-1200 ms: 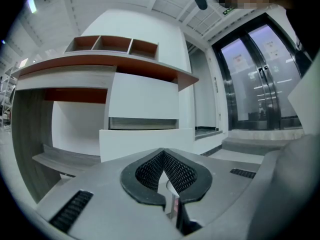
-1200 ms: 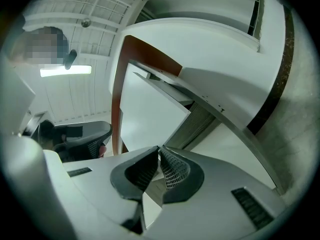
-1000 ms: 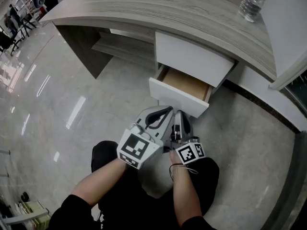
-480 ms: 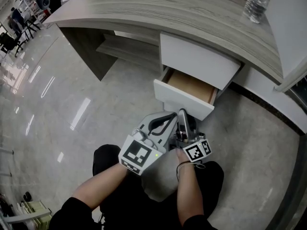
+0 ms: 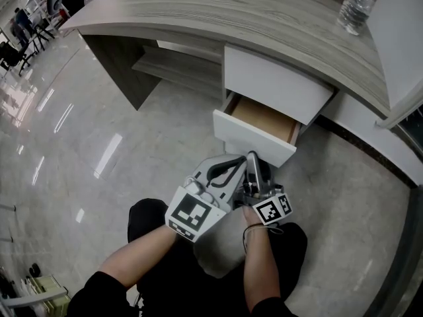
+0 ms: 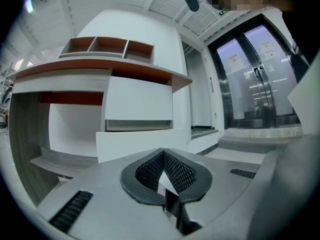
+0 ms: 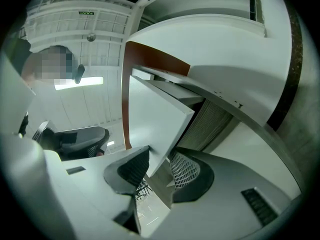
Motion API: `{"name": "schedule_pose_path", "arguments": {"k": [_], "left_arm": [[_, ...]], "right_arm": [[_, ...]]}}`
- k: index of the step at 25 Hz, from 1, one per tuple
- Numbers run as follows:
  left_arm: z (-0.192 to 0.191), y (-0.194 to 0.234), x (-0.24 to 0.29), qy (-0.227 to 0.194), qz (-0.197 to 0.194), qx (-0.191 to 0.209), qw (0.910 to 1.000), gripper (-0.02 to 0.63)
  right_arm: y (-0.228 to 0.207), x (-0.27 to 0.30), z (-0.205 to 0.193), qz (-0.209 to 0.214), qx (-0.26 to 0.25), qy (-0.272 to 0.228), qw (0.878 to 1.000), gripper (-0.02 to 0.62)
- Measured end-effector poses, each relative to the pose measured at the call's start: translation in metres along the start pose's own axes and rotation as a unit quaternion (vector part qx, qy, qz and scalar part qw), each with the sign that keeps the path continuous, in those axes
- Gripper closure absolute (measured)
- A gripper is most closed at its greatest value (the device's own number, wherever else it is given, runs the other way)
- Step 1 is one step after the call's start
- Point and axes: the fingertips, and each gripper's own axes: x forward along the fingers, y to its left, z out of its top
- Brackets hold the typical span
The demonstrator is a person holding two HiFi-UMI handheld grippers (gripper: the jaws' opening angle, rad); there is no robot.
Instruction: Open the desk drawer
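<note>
The right gripper's (image 7: 155, 171) jaws stood apart. They had just been opening, then drew in a little. The lower corner of the drawer (image 7: 157, 124) front hung between the pads, and neither pad clearly pressed on it (the left pad sat very near the panel). In the right gripper view the white front rose from the jaws toward the upper middle of the frame, with the pale underside of the surface (image 7: 210, 49) arching above it. A dark office chair (image 7: 75, 141) sat at the left edge.

The left gripper's (image 6: 165, 171) jaws were closed together, their ribbed pads meeting in a narrow V with nothing between them. Past them, in the left gripper view, the drawer (image 6: 135, 144) front stood out from the desk at the centre, below the shut upper drawer (image 6: 137, 99). Glass doors (image 6: 260, 84) filled the right side.

In the head view the two grippers lay side by side at the lower middle of the frame, the left gripper (image 5: 228, 164) touching the right gripper (image 5: 253, 162). Their marker cubes (image 5: 192, 213) faced the camera. Just above their tips the drawer (image 5: 254, 137) was pulled partway out, showing its brown wooden inside, and the upper drawer (image 5: 274, 84) above it was flush with the desk. The grey wood-grain surface (image 5: 231, 12) ran across the top of the frame, with a clear bottle (image 5: 357, 5) upright on it at the upper right. The glossy floor (image 5: 79, 144) filled the left side.
</note>
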Motion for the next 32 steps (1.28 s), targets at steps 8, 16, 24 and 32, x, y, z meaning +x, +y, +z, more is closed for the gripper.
{"name": "schedule_pose_path", "arguments": {"k": [8,16,24,32], "left_arm": [[-0.0022,-0.0007,-0.0009,0.007,-0.004,0.003,1.0000,0.603],[-0.0002,-0.0023,-0.0019,0.005,-0.006,0.004,1.0000,0.603],[-0.0021,-0.0032,-0.0016,0.007,-0.009,0.006,0.9999,0.603],[-0.0021,-0.0033,-0.0007,0.008,-0.011,0.004,0.9999,0.603]], "right_arm": [[0.0012,-0.0007,0.0010,0.000,-0.004,0.001,1.000,0.477],[0.0017,-0.0012,0.0020,0.000,-0.008,0.003,1.000,0.482],[0.0026,-0.0012,0.0020,0.002,-0.016,0.006,1.000,0.485],[0.0034,-0.0012,0.0022,0.001,-0.024,0.008,1.000,0.486]]}}
